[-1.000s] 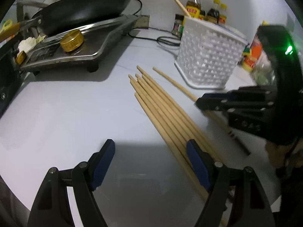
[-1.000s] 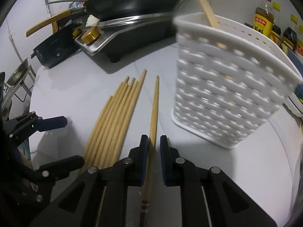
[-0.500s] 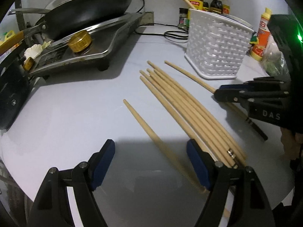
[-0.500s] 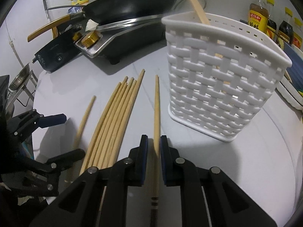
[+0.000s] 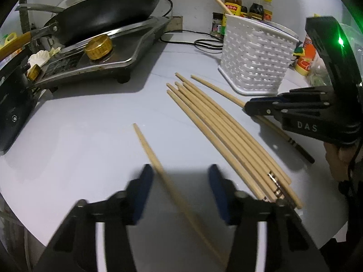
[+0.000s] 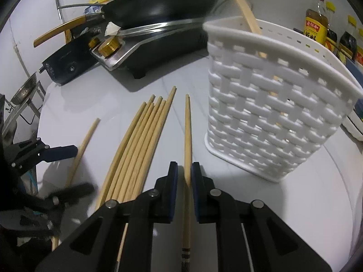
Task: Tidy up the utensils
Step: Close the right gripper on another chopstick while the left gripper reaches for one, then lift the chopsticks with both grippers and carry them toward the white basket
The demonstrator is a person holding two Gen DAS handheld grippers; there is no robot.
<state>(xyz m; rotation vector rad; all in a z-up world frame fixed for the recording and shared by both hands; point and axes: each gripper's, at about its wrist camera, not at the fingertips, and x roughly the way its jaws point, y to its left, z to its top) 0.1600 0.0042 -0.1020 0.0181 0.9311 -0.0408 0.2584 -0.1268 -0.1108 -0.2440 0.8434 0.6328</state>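
White countertop [image 5: 86, 122], dim kitchen corner, black wok [image 5: 106, 4] on a steel cooker at far left, bottles along the back wall

Your right gripper [image 6: 184, 176] is clenched on a lone chopstick [image 6: 187, 131]; pads press both sides of its shaft. Its long axis runs straight away from you, tip pointing far, banded butt end trailing back under the jaws. The white woven basket [image 6: 267, 113] stands just right of it, one utensil already leaning inside; you only need to lift, tip upright and carry right

Your left gripper [image 5: 179, 190] has just been closing around a stray chopstick [image 5: 154, 149] that lies apart, left of the main bundle [image 5: 222, 131]. The stick sits between the jaws, close against the left pad, with a gap to the right one; not gripped yet. Its axis slants far-left to near-right, roughly along your fingers. This hand is farther from the basket than your right

Readable writing: "DAS" in pale letters on the right gripper body. Bottle labels carry characters too small to read
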